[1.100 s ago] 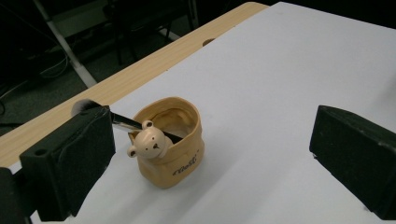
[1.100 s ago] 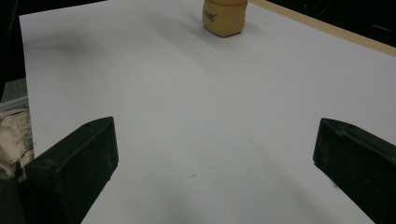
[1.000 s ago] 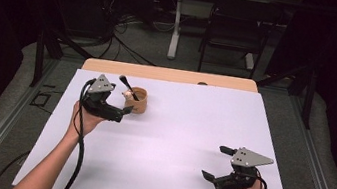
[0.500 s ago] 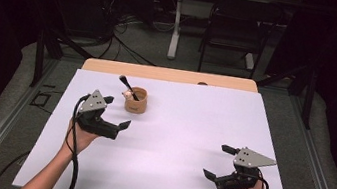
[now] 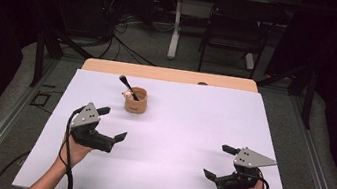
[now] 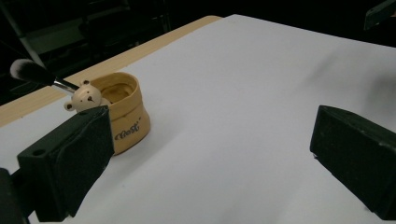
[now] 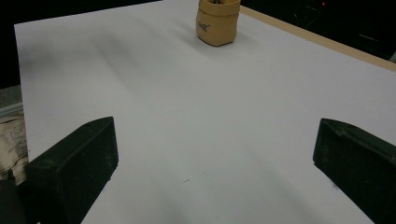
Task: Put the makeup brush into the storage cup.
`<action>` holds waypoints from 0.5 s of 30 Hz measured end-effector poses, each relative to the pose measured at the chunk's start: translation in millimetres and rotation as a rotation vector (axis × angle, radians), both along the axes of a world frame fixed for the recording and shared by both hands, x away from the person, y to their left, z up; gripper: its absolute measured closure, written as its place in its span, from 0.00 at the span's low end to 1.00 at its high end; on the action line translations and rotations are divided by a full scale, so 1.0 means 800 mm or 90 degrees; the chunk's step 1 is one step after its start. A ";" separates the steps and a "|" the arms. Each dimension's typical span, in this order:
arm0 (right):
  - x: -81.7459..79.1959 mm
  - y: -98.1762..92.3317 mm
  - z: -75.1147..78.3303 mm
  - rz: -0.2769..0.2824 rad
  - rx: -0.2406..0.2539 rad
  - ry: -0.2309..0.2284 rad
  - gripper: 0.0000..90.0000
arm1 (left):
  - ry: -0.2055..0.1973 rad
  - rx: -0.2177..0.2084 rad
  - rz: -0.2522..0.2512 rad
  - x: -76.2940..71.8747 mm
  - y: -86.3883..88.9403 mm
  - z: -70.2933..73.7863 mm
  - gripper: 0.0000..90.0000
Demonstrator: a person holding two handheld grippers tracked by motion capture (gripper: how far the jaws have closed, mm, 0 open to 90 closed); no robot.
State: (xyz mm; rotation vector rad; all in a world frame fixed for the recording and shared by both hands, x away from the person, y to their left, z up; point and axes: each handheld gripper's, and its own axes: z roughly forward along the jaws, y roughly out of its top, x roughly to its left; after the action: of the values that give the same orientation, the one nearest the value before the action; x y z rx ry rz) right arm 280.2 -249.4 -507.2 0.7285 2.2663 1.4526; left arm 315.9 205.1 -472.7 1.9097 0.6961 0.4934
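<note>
A dark room with cables and a chair (image 5: 232, 28) fills the upper part of the high view. Below it, a wooden counter (image 5: 169, 74) is almost wholly covered by a white sheet (image 5: 174, 141).

At the lower left of the high view, a person's left hand holds the left gripper (image 5: 114, 125), jaws spread wide and empty, pointing toward the upper right. At the lower right, the right gripper (image 5: 220, 160) rests low over the sheet, jaws likewise spread wide and empty, well apart from everything else.

Left of centre in the upper part of the sheet stands a small tan cup (image 5: 136, 100) with printed lettering and a bear-head figure (image 6: 86, 96) at its rim. A makeup brush (image 5: 128, 85) leans out of the cup toward the upper left, bristles up. In the left gripper view, the cup sits just beyond the left jaw.

Risks, as a judgement: the cup looks light and the brush leans far out, so a sideways knock from a jaw could tip it over. Closing on the brush's thin handle off-centre could let it slip or drag the cup along.
</note>
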 end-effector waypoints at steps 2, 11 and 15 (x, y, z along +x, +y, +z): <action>0.000 0.000 0.000 -0.001 -0.001 0.001 0.00 | 0.002 0.000 -0.002 -0.004 0.000 -0.004 0.00; 0.000 0.000 -0.001 0.000 -0.001 0.001 0.00 | -0.013 -0.011 -0.008 -0.024 0.003 -0.016 0.00; 0.000 0.000 -0.001 0.000 0.002 0.001 0.00 | -0.016 -0.017 -0.011 -0.030 0.004 -0.023 0.00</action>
State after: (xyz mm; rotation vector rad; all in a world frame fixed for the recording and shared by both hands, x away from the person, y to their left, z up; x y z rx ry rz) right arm 280.4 -249.4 -508.0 0.7305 2.2663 1.4557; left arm 292.3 208.1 -491.4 1.8810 0.6658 0.4937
